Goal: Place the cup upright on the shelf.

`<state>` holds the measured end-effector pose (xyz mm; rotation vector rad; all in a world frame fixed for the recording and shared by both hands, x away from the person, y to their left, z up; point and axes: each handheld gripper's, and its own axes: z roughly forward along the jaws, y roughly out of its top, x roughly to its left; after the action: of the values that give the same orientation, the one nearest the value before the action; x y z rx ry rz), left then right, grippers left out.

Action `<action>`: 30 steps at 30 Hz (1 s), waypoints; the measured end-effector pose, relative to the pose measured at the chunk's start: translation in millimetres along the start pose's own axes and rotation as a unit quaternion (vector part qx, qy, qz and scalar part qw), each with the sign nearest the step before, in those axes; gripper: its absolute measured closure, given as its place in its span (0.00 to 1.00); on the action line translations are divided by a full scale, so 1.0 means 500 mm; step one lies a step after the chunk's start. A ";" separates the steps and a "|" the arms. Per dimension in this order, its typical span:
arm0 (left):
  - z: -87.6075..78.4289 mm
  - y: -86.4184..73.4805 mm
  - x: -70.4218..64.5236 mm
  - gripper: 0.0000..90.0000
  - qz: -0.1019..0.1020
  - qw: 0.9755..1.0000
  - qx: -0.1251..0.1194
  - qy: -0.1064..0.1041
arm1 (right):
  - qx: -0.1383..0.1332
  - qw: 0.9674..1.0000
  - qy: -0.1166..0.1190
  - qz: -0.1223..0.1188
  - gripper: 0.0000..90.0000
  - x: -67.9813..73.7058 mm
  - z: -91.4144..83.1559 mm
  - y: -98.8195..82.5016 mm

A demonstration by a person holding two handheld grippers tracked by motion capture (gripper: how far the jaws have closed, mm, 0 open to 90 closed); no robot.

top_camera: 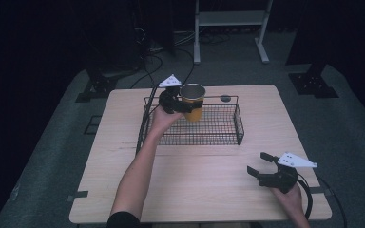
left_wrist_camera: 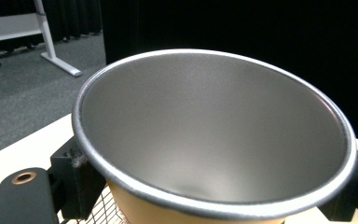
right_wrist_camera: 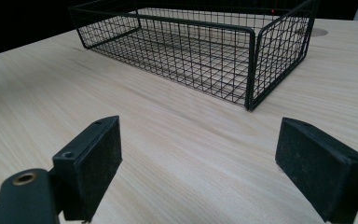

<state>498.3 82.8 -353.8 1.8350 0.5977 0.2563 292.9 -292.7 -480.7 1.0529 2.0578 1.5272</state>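
The right claw (top_camera: pixel 259 166) is close to the person, low over the bench (top_camera: pixel 209 190) near its right edge. Its jaws are wide apart and hold nothing. In the right gripper view they point at the corner of the basket (right_wrist_camera: pixel 251 65), which is well apart from them. Farther off, the left claw (top_camera: pixel 179 105) is up over the left end of the basket (top_camera: pixel 218 135). It grips a cup (top_camera: pixel 192 101), yellow outside and silver inside. The cup (left_wrist_camera: pixel 214 140) stands upright with its mouth up, held above the basket.
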 end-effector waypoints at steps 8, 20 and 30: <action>0.013 -0.010 0.017 0.15 -0.005 1.000 0.015 0.000 | 0.000 1.000 0.001 -0.001 0.15 0.000 0.000 0.000; 0.040 -0.034 0.019 0.12 0.002 0.999 0.045 0.001 | 0.000 1.000 0.003 -0.002 0.15 0.001 0.001 0.000; 0.049 -0.048 0.029 0.13 0.004 0.997 0.071 0.004 | 0.000 1.000 0.003 -0.003 0.15 0.001 0.001 0.000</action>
<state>515.0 76.0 -386.1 1.9748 0.6289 0.2318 292.9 -292.1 -480.5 1.0436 2.0635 1.5281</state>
